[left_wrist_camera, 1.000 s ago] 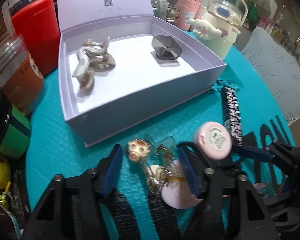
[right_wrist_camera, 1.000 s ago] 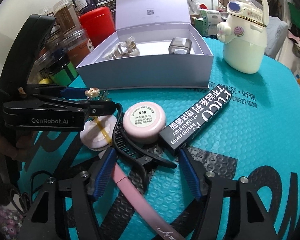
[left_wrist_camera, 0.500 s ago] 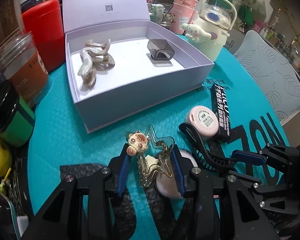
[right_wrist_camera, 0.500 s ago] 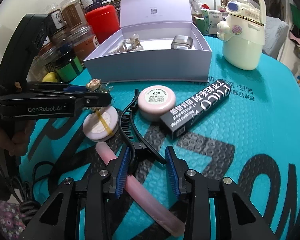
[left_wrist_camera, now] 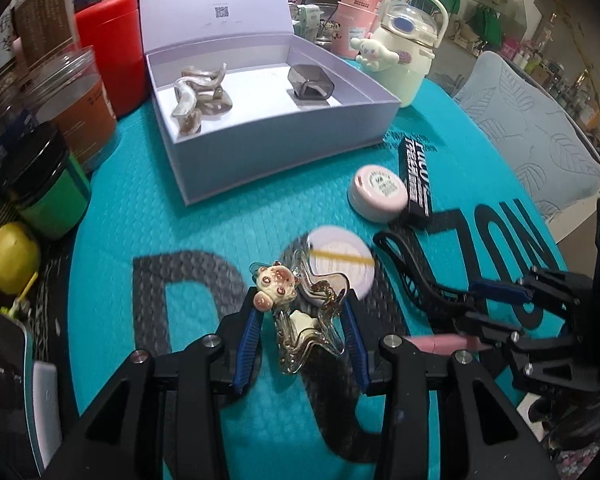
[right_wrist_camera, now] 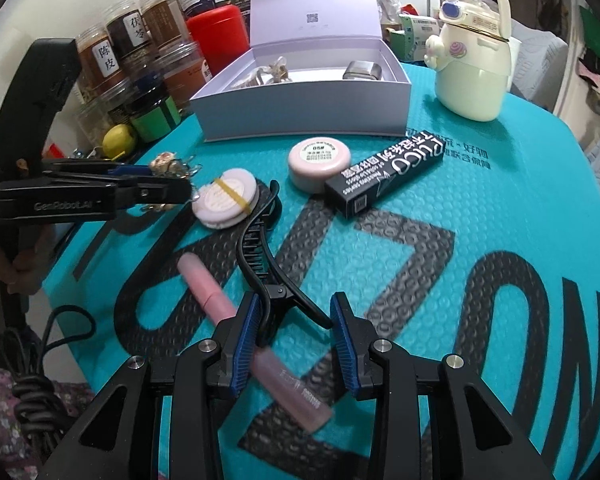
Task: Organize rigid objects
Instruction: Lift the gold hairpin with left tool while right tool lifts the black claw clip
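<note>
Mat (right_wrist_camera: 480,208) is teal w/ bubble texture and big dark grey letters. Open box (left_wrist_camera: 284,152) is pale lilac, white inside. Clear hair clip (left_wrist_camera: 300,320) has a cream and pink bear. Long clip (right_wrist_camera: 264,264) is black. Small round pot (right_wrist_camera: 320,162) is pink; carton (right_wrist_camera: 384,172) is black w/ white text. Canister (left_wrist_camera: 114,64) is red. Gripper pads (right_wrist_camera: 244,344) are blue.

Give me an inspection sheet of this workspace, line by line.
Surface: teal bubble mat with black lettering.
Job's things: open lavender box holding pearly claw clip and grey case; round pink tin, black carton, powder puff, pink tube on mat.
Clutter: jars, red canister, lemon, cream bottle.
Grippers: left gripper shut on clear bear clip; right gripper shut on black hair clip.
Cables: black cord.
Surroundings: cushion, shelves.
</note>
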`<state>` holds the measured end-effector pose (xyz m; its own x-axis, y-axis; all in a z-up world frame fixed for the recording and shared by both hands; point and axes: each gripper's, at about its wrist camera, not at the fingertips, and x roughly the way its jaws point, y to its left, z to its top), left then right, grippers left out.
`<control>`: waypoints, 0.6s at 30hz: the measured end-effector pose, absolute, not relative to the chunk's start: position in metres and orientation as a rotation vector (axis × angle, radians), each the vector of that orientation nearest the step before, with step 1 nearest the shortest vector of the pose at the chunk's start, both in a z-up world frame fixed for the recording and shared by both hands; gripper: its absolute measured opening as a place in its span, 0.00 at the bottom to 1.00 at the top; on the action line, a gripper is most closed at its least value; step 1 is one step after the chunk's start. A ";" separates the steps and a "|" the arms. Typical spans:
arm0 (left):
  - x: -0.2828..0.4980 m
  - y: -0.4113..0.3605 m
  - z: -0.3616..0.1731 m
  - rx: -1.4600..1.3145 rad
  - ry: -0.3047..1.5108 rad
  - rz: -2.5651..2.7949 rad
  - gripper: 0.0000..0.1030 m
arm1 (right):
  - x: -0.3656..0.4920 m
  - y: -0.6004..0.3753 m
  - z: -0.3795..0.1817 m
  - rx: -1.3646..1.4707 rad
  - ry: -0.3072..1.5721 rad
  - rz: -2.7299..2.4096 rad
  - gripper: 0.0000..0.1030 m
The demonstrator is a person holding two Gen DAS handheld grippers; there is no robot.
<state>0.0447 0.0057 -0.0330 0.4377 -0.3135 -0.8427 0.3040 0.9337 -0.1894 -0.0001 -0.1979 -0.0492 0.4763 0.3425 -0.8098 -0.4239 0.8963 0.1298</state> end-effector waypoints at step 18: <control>0.027 0.009 -0.051 0.066 1.080 -0.375 0.38 | 0.020 -0.171 -0.059 -0.197 0.947 0.483 0.48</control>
<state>0.0268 0.0087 -0.0505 0.4146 -0.2664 -0.8701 0.3303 0.9350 -0.1289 0.0199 -0.1711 -0.0593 0.4882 0.3099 -0.8159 -0.4791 0.8765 0.0462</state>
